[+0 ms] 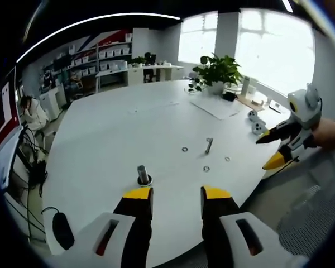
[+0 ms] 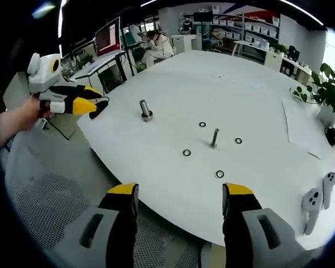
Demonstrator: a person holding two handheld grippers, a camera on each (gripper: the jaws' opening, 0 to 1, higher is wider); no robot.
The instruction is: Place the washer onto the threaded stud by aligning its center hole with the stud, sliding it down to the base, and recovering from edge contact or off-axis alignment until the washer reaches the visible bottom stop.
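Observation:
A short thick metal stud (image 1: pixel 143 174) (image 2: pixel 146 109) stands upright on the white table (image 1: pixel 111 134) (image 2: pixel 251 95), on a round base. A thinner bolt (image 1: pixel 209 146) (image 2: pixel 214 137) stands farther in. Small washers lie flat around the bolt, for example one washer (image 1: pixel 185 149) (image 2: pixel 186 152), a second (image 1: pixel 206 168) (image 2: pixel 219 174) and a third (image 1: pixel 227 159) (image 2: pixel 238 140). My left gripper (image 1: pixel 177 195) (image 2: pixel 102 101) is open and empty, just short of the thick stud. My right gripper (image 2: pixel 180 195) (image 1: pixel 263 152) is open and empty, held off the table's edge.
Two white controllers (image 1: pixel 257 124) (image 2: pixel 315 201) and a paper sheet (image 1: pixel 215 106) (image 2: pixel 301 128) lie near a potted plant (image 1: pixel 218 70) (image 2: pixel 330 84). A black object (image 1: pixel 61 229) sits at the table's near edge. A person (image 1: pixel 30 111) (image 2: pixel 159 44) sits beyond the table.

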